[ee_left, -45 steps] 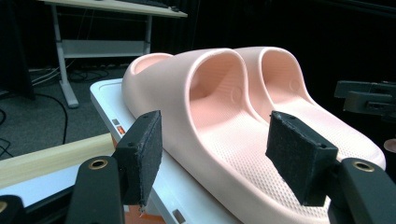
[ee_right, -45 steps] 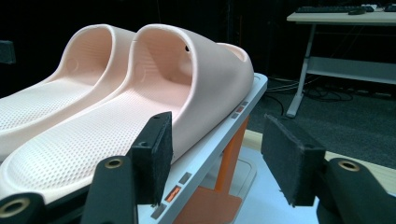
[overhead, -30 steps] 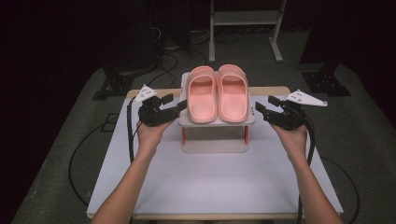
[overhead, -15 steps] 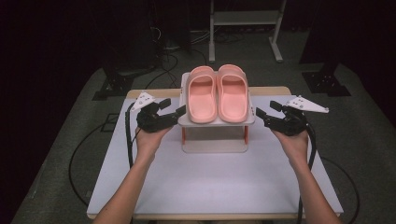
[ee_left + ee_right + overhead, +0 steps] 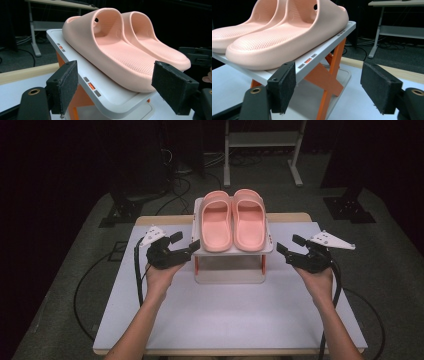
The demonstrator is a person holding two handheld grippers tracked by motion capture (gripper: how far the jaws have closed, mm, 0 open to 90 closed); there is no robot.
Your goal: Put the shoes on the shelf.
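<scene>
A pair of pink slippers [image 5: 233, 220] lies side by side on a white raised stand [image 5: 232, 251] with orange legs, at the back middle of the table. My left gripper [image 5: 185, 240] hovers at the stand's left front corner, open, with nothing between its pads. In the left gripper view the nearer slipper [image 5: 110, 50] and the stand's rim [image 5: 75, 62] lie just ahead of the open left gripper [image 5: 118, 90]. My right gripper [image 5: 290, 243] is open beside the stand's right front corner. From the right gripper [image 5: 332, 86] I see the slipper [image 5: 287, 37] and orange legs [image 5: 332, 75].
The white table top [image 5: 230, 320] stretches toward the person, with a wooden strip [image 5: 160, 220] along its far edge. Black cables [image 5: 137, 275] trail from both grippers. A metal desk frame [image 5: 262, 140] and dark equipment stands sit on the floor behind.
Both hands have drawn back a little toward the near side of the table. Both grippers stay open, and the slippers and stand have not moved.
</scene>
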